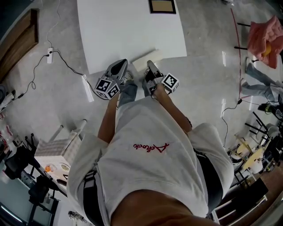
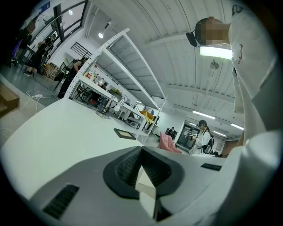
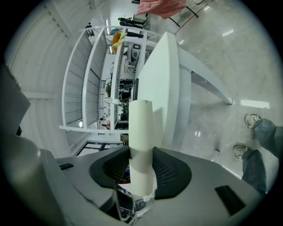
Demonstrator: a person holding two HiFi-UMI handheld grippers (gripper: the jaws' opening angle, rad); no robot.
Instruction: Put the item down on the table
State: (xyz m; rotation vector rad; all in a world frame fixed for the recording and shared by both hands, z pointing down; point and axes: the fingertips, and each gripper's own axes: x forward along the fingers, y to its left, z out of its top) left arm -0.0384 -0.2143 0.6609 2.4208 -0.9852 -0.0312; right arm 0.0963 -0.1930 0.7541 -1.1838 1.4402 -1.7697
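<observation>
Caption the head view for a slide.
Left tongs and right tongs grip a pale item at the edge of the white table.

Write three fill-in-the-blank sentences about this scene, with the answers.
1. Besides the left gripper, the cream box is clamped by the ____ one.
2. The table bearing the dark picture frame is coloured ____.
3. The cloth at the head view's right edge is coloured ____.
Missing words: right; white; pink.
</observation>
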